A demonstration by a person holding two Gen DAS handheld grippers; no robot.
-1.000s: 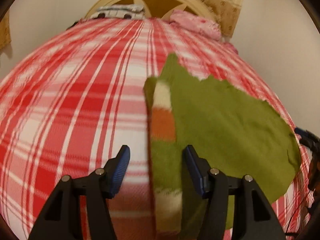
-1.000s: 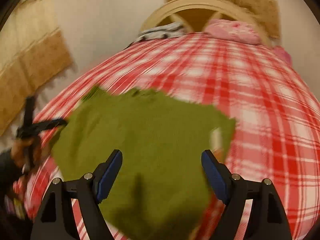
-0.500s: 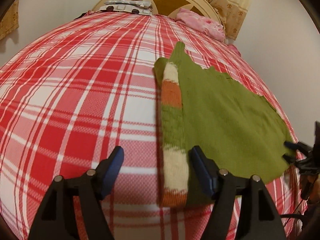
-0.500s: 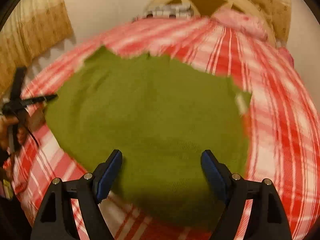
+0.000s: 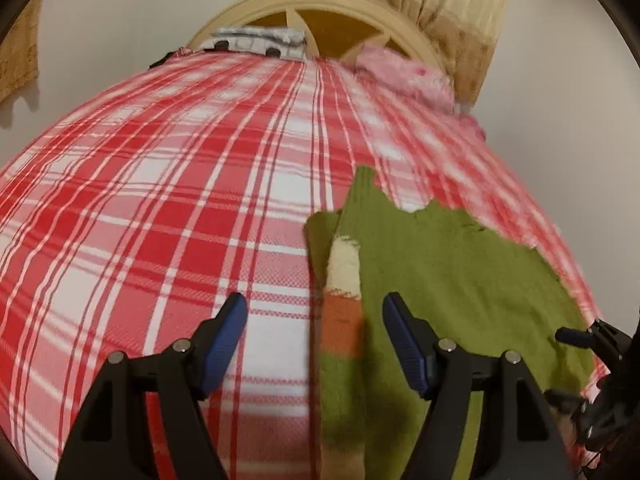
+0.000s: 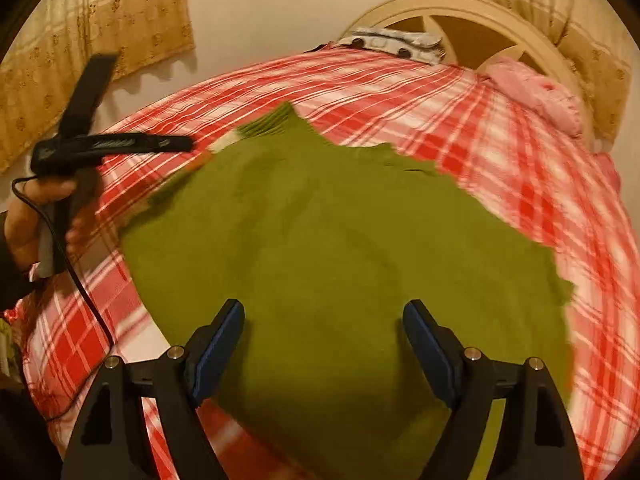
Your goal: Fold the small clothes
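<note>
While flat on the bedspread [image 5: 160, 200], green garment [image 6: 340, 240], both tongs [image 5: 314, 316] [image 6: 324, 320] agape, empty.

The green knitted garment [image 5: 452, 280] runs off the bottom edge in the left wrist view, its near hem out of sight behind the left gripper [image 5: 314, 336] arms. The right gripper [image 5: 580, 376] is cropped at the right rim, its fingers half lost. Far pink bedding [image 5: 404, 74] is smeared, its pattern unreadable. In the right wrist view the person's hand [image 6: 28, 220] is cut off by the left edge.
</note>
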